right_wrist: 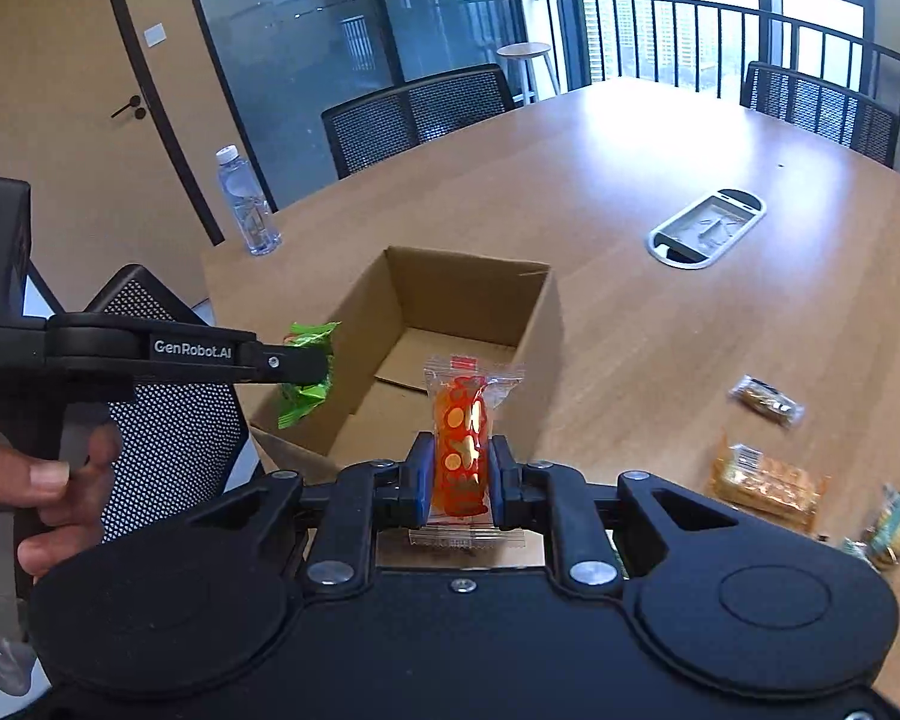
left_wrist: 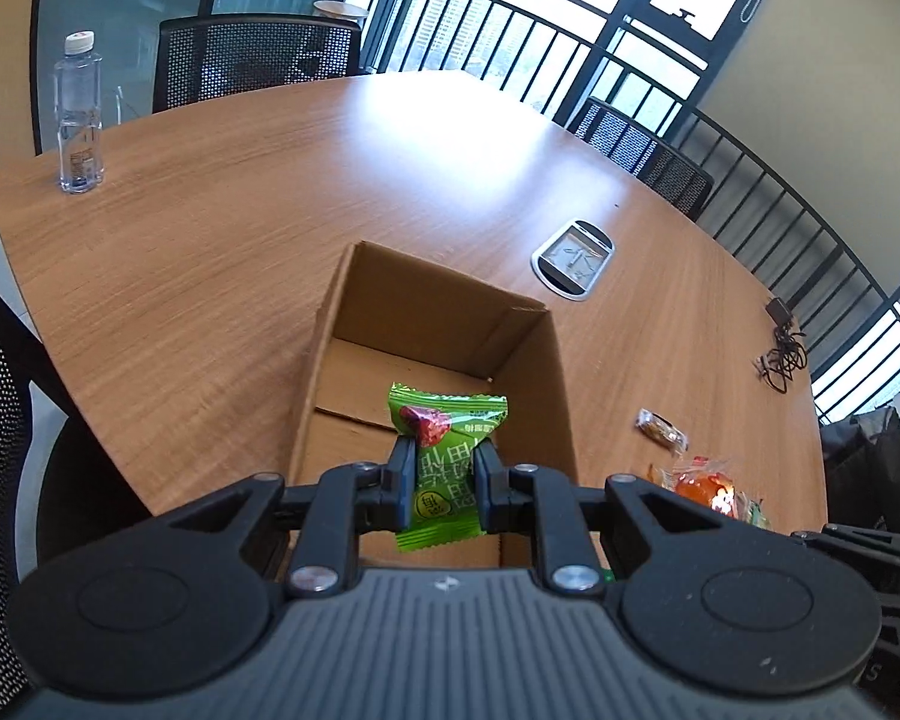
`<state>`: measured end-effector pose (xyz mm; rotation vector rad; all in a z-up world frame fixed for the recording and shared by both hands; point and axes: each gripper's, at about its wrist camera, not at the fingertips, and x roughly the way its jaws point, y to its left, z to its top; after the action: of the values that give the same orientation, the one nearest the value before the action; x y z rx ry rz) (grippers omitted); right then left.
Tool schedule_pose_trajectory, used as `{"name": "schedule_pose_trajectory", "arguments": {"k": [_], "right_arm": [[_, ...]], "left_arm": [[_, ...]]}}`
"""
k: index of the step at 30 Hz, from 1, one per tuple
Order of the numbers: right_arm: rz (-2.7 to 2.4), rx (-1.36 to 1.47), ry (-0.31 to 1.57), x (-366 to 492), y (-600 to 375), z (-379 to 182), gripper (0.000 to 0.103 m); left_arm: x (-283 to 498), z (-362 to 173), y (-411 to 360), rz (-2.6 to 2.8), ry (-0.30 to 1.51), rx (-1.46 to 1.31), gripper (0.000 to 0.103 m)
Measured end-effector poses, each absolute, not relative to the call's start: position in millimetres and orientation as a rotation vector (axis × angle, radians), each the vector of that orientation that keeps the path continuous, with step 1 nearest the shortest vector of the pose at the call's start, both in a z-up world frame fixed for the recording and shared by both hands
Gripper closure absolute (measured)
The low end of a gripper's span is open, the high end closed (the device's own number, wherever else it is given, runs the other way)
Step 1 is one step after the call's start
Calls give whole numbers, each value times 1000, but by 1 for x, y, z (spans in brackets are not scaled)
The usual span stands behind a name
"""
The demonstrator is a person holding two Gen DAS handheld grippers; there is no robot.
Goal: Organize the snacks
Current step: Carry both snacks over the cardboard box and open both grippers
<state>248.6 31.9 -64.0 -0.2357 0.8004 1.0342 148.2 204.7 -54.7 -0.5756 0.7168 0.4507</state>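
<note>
Green crinkly plastic snack packet (left_wrist: pixel 444 462) sits pinched upright in the left gripper (left_wrist: pixel 439 468), lower centre of the left wrist view, long axis along the fingers, hanging over the near edge of the open brown cardboard box (left_wrist: pixel 555 372). Box lies straight ahead and below, so the drop looks close. Right gripper (right_wrist: pixel 461 471) is clamped on an orange clear-wrapped snack pack (right_wrist: pixel 463 450), also upright, box just beyond it at frame centre. Left gripper looks nearer the opening. Farther right on the wooden bench (right_wrist: pixel 660 324): loose wrapped snacks (right_wrist: pixel 768 489) still out. Clear plastic water bottle (right_wrist: pixel 247 204) stands at far upper left.
</note>
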Motion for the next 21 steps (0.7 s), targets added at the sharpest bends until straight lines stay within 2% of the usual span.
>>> {"name": "schedule_pose_trajectory", "arguments": {"k": [10,19,21], "right_arm": [[1025,-178,815,257,63,-77,85],[1039,-168,829,259,79,-88,84],[1024,-155,824,259,79,-89,77]], "left_arm": [[171,-73,231,466,738,-594,83],[164,-69,234,490,737,-599,71],[159,-68,235,492,732,-604,66]]}}
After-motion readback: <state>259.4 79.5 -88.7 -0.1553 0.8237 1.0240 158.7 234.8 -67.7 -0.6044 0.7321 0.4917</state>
